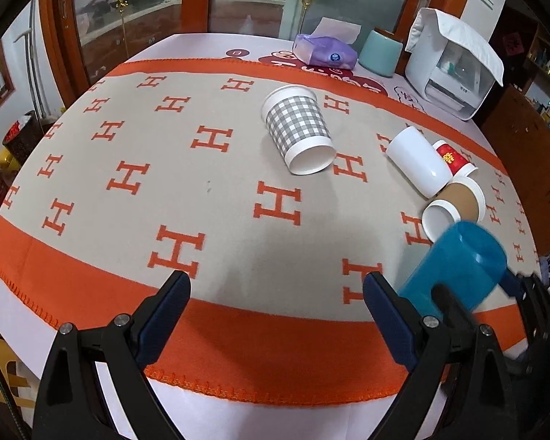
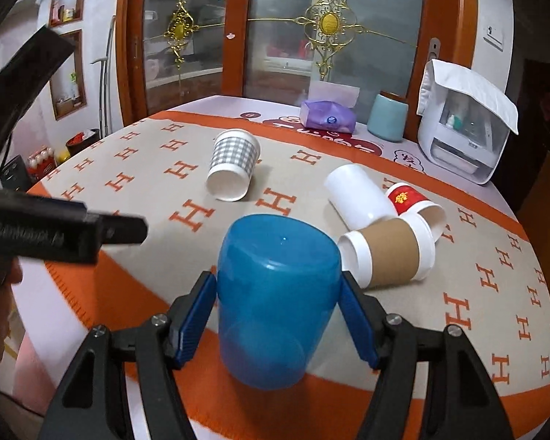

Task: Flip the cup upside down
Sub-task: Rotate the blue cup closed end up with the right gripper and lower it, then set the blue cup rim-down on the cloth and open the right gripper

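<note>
The right gripper (image 2: 278, 315) is pinching the blue cup (image 2: 275, 300), base up, nearly inverted above the tabletop (image 2: 165, 198); setting down remains. The left gripper (image 1: 277, 315) is spread, idle.

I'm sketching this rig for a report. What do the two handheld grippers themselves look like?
Both match: the left gripper and right gripper have black triangular plastic arms with silver pivot screws, each ending in a flat blue ribbed pad. No cables or sleeves show. Blurred pale lettering marks the left gripper's body in the right wrist view.

Desk (image 1: 209, 42), H-pattern blanket (image 1: 128, 190) on top. Checked cup (image 1: 299, 128) lying at 12; white cup (image 1: 418, 161), red cup (image 1: 454, 159), brown-sleeved cup (image 1: 454, 203) clustered at 2.
</note>
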Demonstrator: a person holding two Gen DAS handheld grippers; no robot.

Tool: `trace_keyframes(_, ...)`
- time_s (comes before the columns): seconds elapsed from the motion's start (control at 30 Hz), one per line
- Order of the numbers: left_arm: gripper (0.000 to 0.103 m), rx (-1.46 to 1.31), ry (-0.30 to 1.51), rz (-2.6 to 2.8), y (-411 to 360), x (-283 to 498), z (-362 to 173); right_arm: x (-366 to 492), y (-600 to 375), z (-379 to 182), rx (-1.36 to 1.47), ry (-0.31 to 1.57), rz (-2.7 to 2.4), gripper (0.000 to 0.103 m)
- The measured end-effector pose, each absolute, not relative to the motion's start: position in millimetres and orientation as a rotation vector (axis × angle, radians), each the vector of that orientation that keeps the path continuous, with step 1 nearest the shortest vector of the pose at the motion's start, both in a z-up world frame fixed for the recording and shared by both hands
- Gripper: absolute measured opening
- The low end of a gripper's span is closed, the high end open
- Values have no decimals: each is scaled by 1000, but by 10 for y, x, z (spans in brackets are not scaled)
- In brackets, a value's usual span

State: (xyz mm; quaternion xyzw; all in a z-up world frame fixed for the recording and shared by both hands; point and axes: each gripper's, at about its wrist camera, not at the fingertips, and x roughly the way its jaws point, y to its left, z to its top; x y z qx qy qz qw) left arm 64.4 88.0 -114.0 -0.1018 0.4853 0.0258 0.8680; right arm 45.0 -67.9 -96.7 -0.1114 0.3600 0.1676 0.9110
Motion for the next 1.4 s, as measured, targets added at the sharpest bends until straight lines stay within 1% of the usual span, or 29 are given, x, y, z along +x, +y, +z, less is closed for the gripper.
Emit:
trace_keyframes(0.37, 94, -211, 1002, 54, 853, 598, -1131, 283, -665, -991, -260, 729, 346, 67)
trace_keyframes(0.53, 94, -209, 997, 55, 839, 541, -1115, 249, -752, -934, -185, 739, 365, 68)
trace_keyframes(0.63, 94, -207, 994, 56, 838, 502, -1096, 241, -790, -901, -157, 740, 374, 70)
trace_keyframes(0.93, 94, -210, 992, 56, 851, 454, -1050, 172, -870, -814, -99, 747, 399, 70)
trace_keyframes(1.17, 94, -194, 977, 22, 779, 400, -926, 61, -995, -519, -38, 726, 428, 70)
trace_keyframes(1.4, 96, -114, 944, 16, 615, 356, -613, 28, -1152, -103, 60, 781, 403, 70)
